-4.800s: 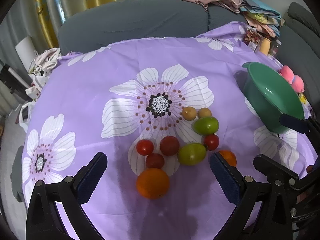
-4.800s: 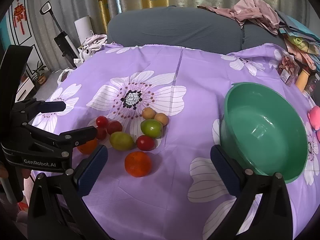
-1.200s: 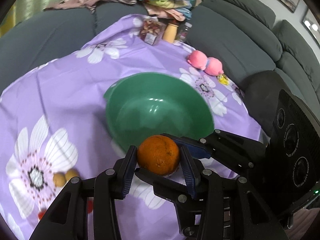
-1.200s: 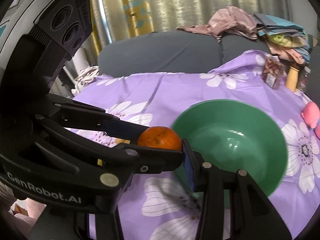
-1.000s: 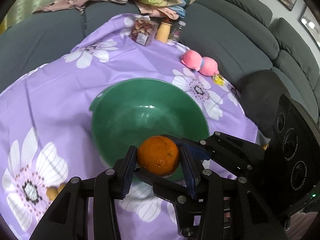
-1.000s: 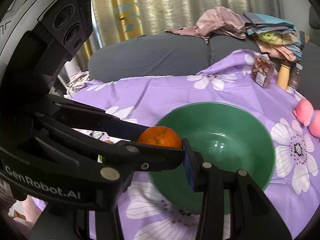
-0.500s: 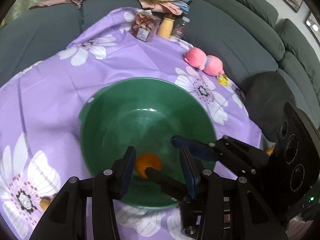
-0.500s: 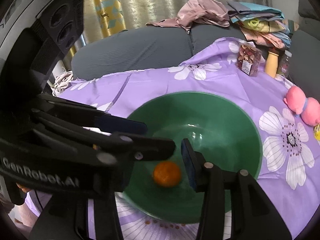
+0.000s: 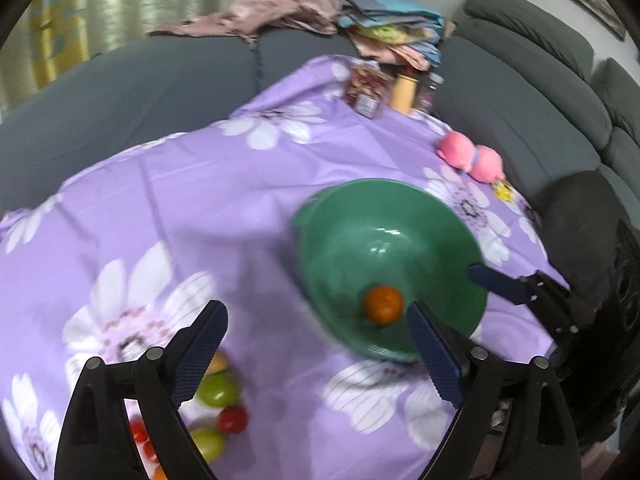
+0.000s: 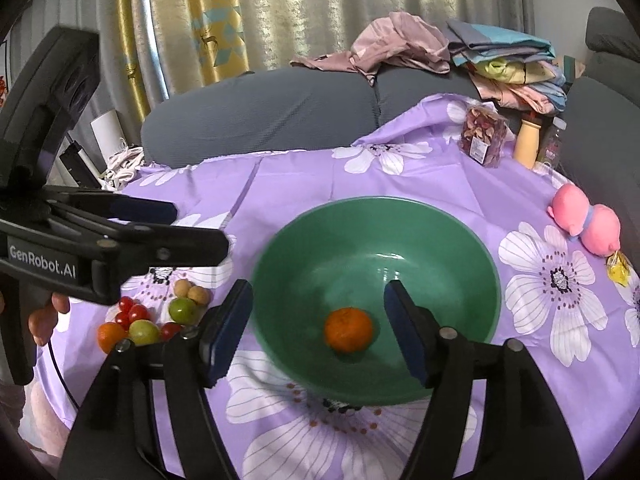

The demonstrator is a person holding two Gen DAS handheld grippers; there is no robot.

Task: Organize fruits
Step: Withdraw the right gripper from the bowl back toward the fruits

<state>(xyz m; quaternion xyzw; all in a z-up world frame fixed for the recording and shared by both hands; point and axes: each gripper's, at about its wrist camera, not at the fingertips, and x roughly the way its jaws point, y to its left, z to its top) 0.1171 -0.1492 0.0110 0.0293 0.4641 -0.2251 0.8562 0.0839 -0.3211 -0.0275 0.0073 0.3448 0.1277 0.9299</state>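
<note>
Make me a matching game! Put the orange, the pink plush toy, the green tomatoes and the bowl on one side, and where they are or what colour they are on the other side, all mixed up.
Things:
1. orange
2. pink plush toy
3. green tomatoes
4. bowl

Clues:
A. green and round, holding one fruit
B. in the fruit pile left of the bowl
C. lying inside the bowl
D. on the purple cloth, right of the bowl

Pairs: 1-C, 2-D, 3-B, 4-A

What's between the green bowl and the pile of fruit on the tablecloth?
Only bare purple tablecloth, plus the right gripper's left finger in the right wrist view; green bowl, fruit pile.
</note>
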